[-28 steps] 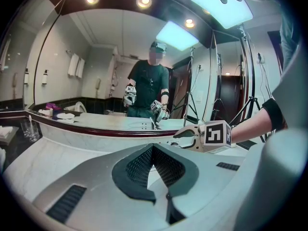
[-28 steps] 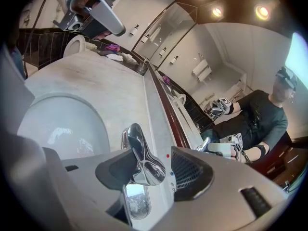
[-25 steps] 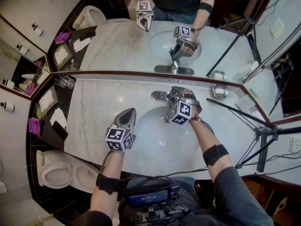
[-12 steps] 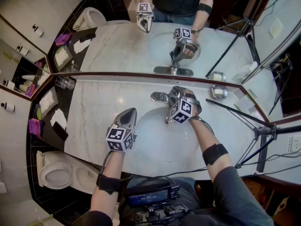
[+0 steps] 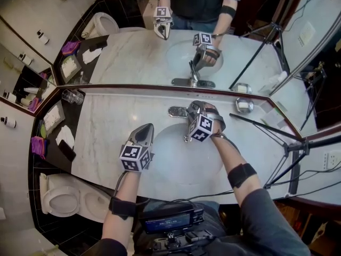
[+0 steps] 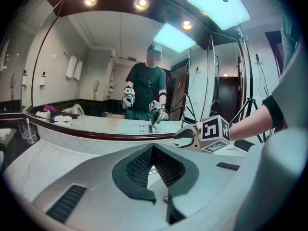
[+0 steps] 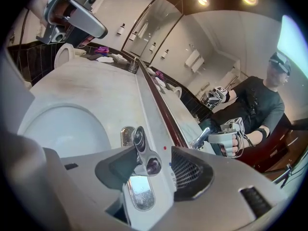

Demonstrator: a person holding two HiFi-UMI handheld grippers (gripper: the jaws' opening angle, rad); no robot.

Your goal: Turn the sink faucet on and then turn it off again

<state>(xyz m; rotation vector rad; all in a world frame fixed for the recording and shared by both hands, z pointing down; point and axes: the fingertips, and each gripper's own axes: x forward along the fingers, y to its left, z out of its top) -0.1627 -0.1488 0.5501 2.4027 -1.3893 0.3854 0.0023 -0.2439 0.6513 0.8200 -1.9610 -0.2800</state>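
Observation:
The chrome sink faucet (image 5: 181, 111) stands at the back of the white basin (image 5: 166, 156). My right gripper (image 5: 193, 112) reaches down over it. In the right gripper view the faucet lever (image 7: 142, 150) sits between the jaws of my right gripper (image 7: 151, 154), close to the left pad with a gap on the right; the jaws have just been opening a little. No water shows at the spout. My left gripper (image 5: 144, 131) hovers over the basin's left rim, tips together and holding nothing; it also appears in its own view (image 6: 153, 149).
A marble counter (image 5: 106, 127) runs along a wall mirror (image 5: 138, 52). Two glasses (image 5: 72, 96) stand at the left, a soap dish (image 5: 242, 105) at the right. Tripod legs (image 5: 290, 153) lean in from the right. A toilet (image 5: 61, 199) sits lower left.
The head view has drifted slightly. Both grippers stay where they were, the right one at the faucet and the left one over the basin's rim.

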